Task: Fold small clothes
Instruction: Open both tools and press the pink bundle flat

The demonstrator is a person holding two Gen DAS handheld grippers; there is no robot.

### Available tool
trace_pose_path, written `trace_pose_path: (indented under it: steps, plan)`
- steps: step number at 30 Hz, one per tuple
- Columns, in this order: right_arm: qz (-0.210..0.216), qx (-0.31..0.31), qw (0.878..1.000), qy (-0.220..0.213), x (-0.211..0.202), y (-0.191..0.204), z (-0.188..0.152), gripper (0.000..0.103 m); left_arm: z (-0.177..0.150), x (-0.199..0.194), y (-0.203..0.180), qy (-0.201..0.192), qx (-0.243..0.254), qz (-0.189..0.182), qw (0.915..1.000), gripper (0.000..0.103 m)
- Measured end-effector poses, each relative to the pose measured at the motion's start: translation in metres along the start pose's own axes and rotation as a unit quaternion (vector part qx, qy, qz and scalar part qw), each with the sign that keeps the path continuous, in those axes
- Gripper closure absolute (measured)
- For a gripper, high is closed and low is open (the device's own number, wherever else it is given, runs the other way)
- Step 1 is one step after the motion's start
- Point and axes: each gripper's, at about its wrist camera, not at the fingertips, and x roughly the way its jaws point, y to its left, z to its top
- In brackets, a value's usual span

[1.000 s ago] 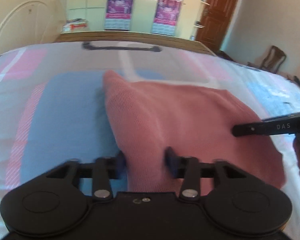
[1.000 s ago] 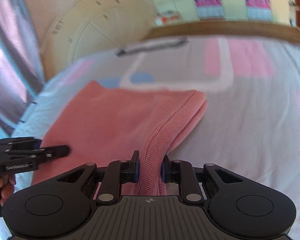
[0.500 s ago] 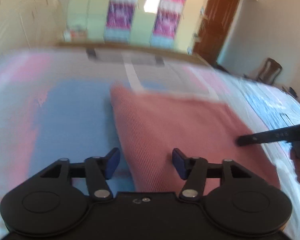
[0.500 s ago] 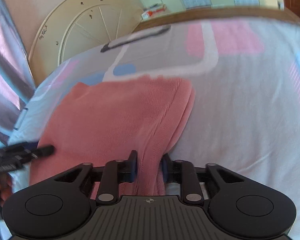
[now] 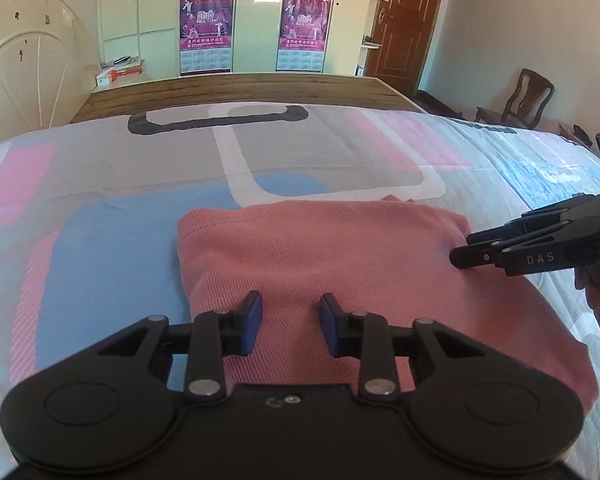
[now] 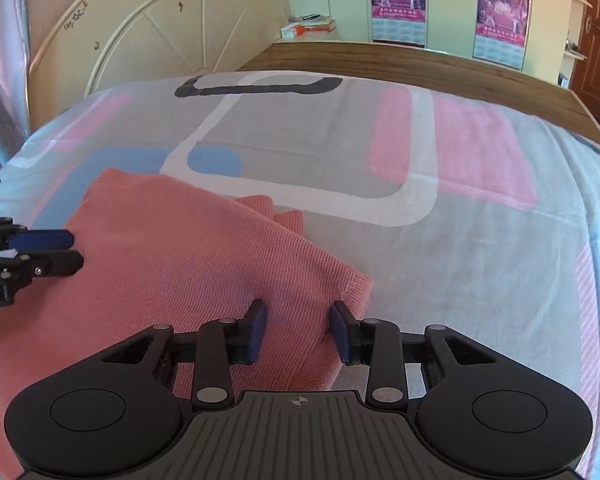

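A pink knit garment [image 5: 340,264] lies folded flat on the bed; it also shows in the right wrist view [image 6: 188,256]. My left gripper [image 5: 290,322] is open just above the garment's near left part, holding nothing. My right gripper [image 6: 298,330] is open over the garment's right edge, where the layers stack. The right gripper also shows in the left wrist view [image 5: 466,254] at the garment's right side. The left gripper shows in the right wrist view [image 6: 70,250] at the garment's left side.
The bedsheet [image 5: 300,152] has grey, pink, blue and white blocks. A wooden footboard [image 5: 240,88] runs across the back. A cream arched headboard [image 6: 160,40] leans at the back left. A chair [image 5: 528,96] and a brown door [image 5: 404,20] are at the right.
My right gripper has opened and let go of the garment's edge. My left gripper has opened wider and drawn back. The garment has settled flat on the bed.
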Motion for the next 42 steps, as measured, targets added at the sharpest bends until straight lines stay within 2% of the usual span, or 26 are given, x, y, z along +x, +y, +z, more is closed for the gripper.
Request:
trace_pose_path:
  steps: [4,6,7,8,10,12,16,18,20,23,25,26,28,30,31,33,35,37,42]
  plan:
    - [-0.01,0.0,1.0,-0.001,-0.007,0.005,0.001,0.068,0.001,-0.012,-0.005,-0.017,0.006,0.015,0.9997,0.074]
    - [-0.011,-0.023,1.0,-0.018,-0.024,0.016,-0.002,0.068,-0.001,-0.027,-0.011,-0.032,0.013,0.025,0.9991,0.063]
    - [-0.012,-0.028,0.999,-0.028,-0.036,0.019,-0.007,0.068,-0.007,-0.036,-0.012,-0.036,0.01,0.032,0.9988,0.052]
    - [-0.012,-0.024,0.999,-0.032,-0.045,0.019,-0.012,0.064,-0.018,-0.047,-0.012,-0.042,0.0,0.036,0.9984,0.045]
    - [0.01,0.005,0.999,-0.033,-0.066,0.014,-0.031,0.06,-0.042,-0.062,-0.008,-0.034,-0.034,0.029,0.9984,0.048]
    - [0.041,0.042,0.998,-0.016,-0.078,0.007,-0.053,0.06,-0.066,-0.071,-0.006,-0.021,-0.063,0.023,0.9975,0.049]
    - [0.093,0.101,0.99,0.019,-0.079,0.003,-0.084,0.06,-0.086,-0.08,-0.001,-0.019,-0.134,0.0,0.9907,0.056]
    - [0.089,0.095,0.991,0.015,-0.077,0.006,-0.09,0.093,-0.086,-0.075,-0.002,-0.012,-0.145,-0.005,0.9894,0.063]
    - [0.077,0.105,0.991,0.016,-0.074,0.002,-0.091,0.092,-0.081,-0.071,-0.007,-0.002,-0.136,0.004,0.9907,0.064]
    - [0.06,0.103,0.993,0.014,-0.075,0.003,-0.092,0.092,-0.076,-0.073,-0.021,0.009,-0.089,0.029,0.9956,0.064]
    - [0.034,0.074,0.997,0.01,-0.079,0.016,-0.09,0.092,-0.079,-0.082,-0.029,0.012,-0.071,0.035,0.9968,0.068]
    - [0.022,0.06,0.998,0.007,-0.083,0.022,-0.091,0.092,-0.082,-0.09,-0.034,0.013,-0.06,0.04,0.9973,0.074]
    - [-0.01,0.025,1.0,-0.013,-0.1,0.035,-0.092,0.092,-0.093,-0.101,-0.046,0.018,-0.041,0.046,0.9979,0.075]
    - [-0.002,-0.004,0.999,-0.034,-0.118,0.045,-0.101,0.092,-0.107,-0.103,-0.055,0.031,-0.033,0.057,0.9974,0.075]
    - [0.009,-0.014,0.999,-0.03,-0.122,0.05,-0.104,0.092,-0.112,-0.102,-0.058,0.036,-0.036,0.059,0.997,0.074]
    - [0.013,-0.035,0.999,-0.009,-0.116,0.057,-0.116,0.092,-0.121,-0.098,-0.062,0.044,-0.051,0.069,0.9954,0.074]
    - [-0.001,-0.042,0.999,0.034,-0.095,0.058,-0.13,0.092,-0.127,-0.097,-0.066,0.037,-0.055,0.083,0.9944,0.074]
    - [0.007,-0.027,0.999,0.021,-0.094,0.055,-0.136,0.092,-0.13,-0.097,-0.069,0.033,-0.057,0.091,0.9936,0.073]
    - [-0.004,-0.032,0.999,0.019,-0.096,0.061,-0.136,0.092,-0.131,-0.098,-0.08,0.029,-0.042,0.114,0.9921,0.073]
